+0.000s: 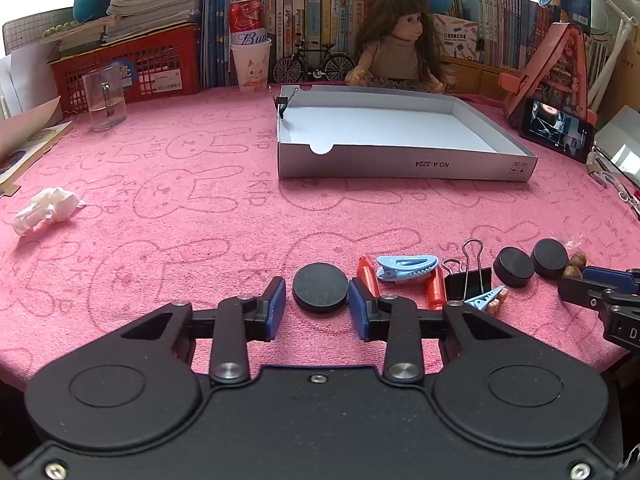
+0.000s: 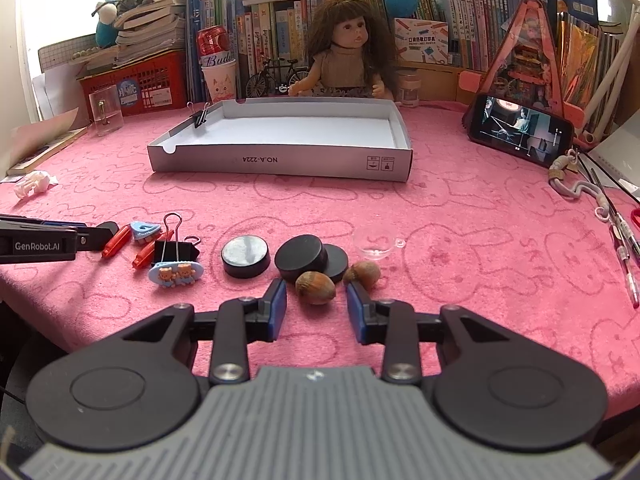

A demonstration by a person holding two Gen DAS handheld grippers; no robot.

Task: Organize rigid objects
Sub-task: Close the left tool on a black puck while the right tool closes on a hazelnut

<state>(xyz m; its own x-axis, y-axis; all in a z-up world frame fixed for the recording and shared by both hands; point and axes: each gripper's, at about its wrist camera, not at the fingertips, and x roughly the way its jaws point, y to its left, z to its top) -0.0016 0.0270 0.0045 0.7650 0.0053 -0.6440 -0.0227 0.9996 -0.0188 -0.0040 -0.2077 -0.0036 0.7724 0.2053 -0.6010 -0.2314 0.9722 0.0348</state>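
My left gripper (image 1: 318, 294) is shut on a flat black disc (image 1: 320, 287) lying on the pink cloth. To its right lie red pieces (image 1: 368, 276), a blue hair clip (image 1: 406, 267), a black binder clip (image 1: 468, 280) and two more black discs (image 1: 514, 267). My right gripper (image 2: 316, 294) is open around a brown hazelnut (image 2: 315, 288), with a gap on each side. A second hazelnut (image 2: 364, 272) sits just past its right fingertip. Stacked black discs (image 2: 301, 257) and a shiny-topped disc (image 2: 245, 256) lie behind. An open white box (image 2: 280, 162) stands farther back.
A binder clip (image 2: 200, 118) sits on the box's left rim. A phone (image 2: 520, 128) leans at the right, with pens (image 2: 624, 248) near the table edge. A glass (image 1: 105, 100), a crumpled tissue (image 1: 46, 208), a red basket, a doll (image 2: 348, 56) and books line the back.
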